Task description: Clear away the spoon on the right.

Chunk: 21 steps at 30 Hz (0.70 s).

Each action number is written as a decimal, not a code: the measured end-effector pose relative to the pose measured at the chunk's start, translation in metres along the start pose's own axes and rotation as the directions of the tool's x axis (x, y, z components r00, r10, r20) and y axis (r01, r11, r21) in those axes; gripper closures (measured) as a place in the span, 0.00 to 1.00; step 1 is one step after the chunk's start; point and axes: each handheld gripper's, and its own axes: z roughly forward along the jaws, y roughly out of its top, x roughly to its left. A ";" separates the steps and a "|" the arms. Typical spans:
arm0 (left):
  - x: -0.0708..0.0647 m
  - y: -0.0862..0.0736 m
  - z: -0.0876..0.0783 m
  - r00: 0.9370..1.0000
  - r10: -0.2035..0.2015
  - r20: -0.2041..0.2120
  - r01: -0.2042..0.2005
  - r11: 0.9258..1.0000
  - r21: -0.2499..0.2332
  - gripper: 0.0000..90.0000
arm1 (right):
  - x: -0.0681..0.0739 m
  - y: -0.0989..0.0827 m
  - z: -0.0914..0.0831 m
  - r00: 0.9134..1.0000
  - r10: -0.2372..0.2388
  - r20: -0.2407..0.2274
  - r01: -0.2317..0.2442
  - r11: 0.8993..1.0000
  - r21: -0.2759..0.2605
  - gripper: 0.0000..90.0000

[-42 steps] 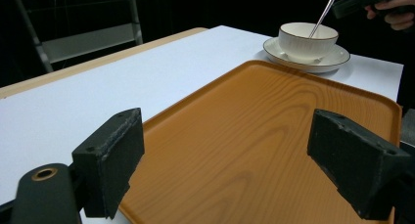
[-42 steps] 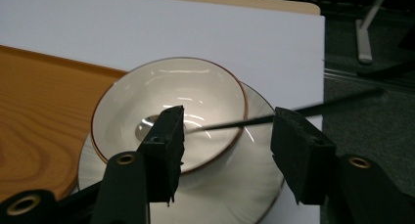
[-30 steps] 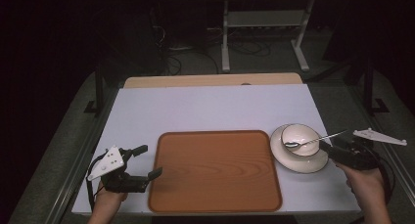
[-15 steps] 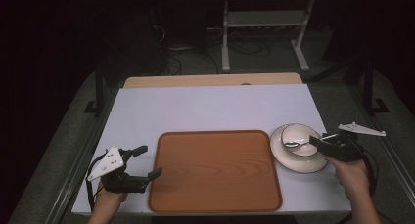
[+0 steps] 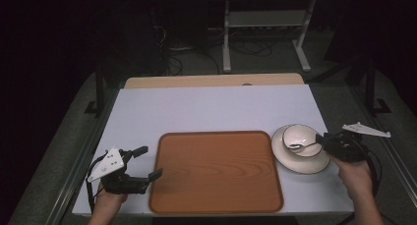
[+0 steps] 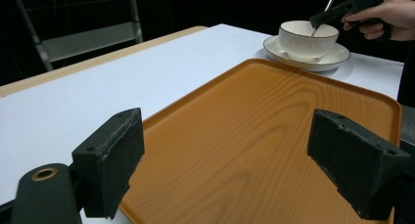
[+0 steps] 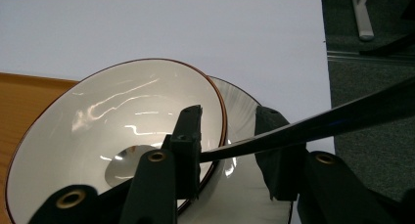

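Note:
A white bowl (image 5: 295,129) with a dark rim stands on a white saucer (image 5: 307,166) at the table's right side. A metal spoon (image 5: 301,146) rests with its scoop inside the bowl (image 7: 122,111). My right gripper (image 5: 322,139) is at the bowl's right rim, shut on the spoon handle (image 7: 342,119), which runs slantwise between the jaws. In the left gripper view the handle (image 6: 331,1) rises steeply. My left gripper (image 5: 151,161) stands open at the left edge of the brown tray (image 5: 216,171), jaws wide apart with nothing between them.
The wooden tray (image 6: 254,121) lies bare in the middle of the white table (image 5: 216,109). A tan board strip (image 5: 211,81) runs along the far edge. Beyond it stand a metal rack (image 5: 265,18) and cables on the dark floor.
My right gripper has moved left along the spoon handle to the bowl's rim, and the handle has tipped up. The left gripper has stayed still.

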 end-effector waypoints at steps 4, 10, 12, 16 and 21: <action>0.000 0.000 0.000 1.000 0.000 0.000 0.000 1.000 -0.001 0.15 | 0.001 0.002 -0.003 1.000 -0.004 -0.002 0.004 1.000 -0.012 0.74; 0.000 0.000 0.000 1.000 -0.003 0.000 0.003 1.000 -0.004 0.15 | 0.005 0.009 -0.007 1.000 -0.028 -0.011 0.027 0.999 -0.044 0.81; 0.000 0.000 0.000 1.000 -0.004 0.000 0.004 1.000 -0.004 0.15 | 0.006 0.011 -0.007 0.999 -0.031 -0.014 0.030 0.998 -0.047 0.82; 0.000 0.000 -0.001 1.000 -0.005 -0.001 0.005 1.000 -0.005 0.15 | 0.010 0.015 -0.008 0.998 -0.047 -0.033 0.045 0.997 -0.055 0.86; 0.000 0.000 -0.001 1.000 -0.007 -0.002 0.007 1.000 -0.007 0.15 | 0.012 0.022 -0.011 0.997 -0.058 -0.057 0.054 0.996 -0.069 0.90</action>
